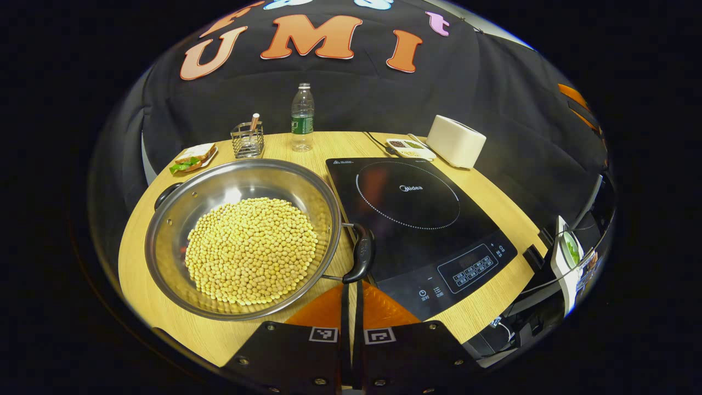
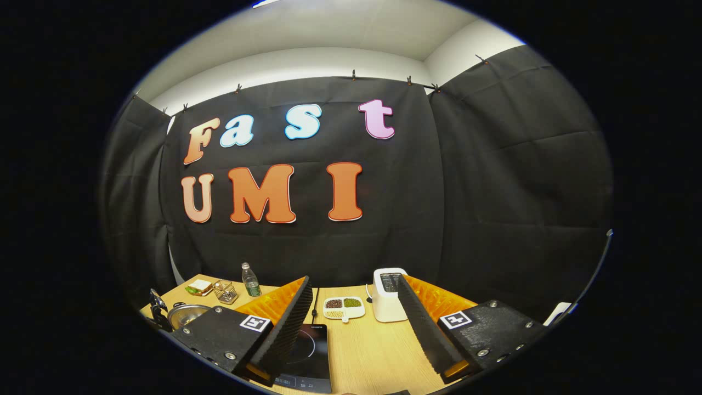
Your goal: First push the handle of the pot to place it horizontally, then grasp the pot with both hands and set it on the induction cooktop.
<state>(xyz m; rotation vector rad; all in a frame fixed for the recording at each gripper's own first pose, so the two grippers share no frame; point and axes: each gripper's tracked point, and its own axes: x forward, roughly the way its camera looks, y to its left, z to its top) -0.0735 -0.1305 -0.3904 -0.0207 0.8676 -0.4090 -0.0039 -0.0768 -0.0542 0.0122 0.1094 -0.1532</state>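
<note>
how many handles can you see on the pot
2: a black handle on the pot's side next to the induction cooktop, just ahead of the left gripper; another handle on the opposite rim.

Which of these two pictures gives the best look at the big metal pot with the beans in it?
The left gripper view: the pot lies close, seen from above, beans and black handle plain. In the right gripper view the pot is small, at the lower left edge, half behind a finger.

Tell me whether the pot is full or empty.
Partly full: the pot holds a heap of pale yellow beans covering its bottom, while its steel walls stay bare above them up to the rim.
</note>
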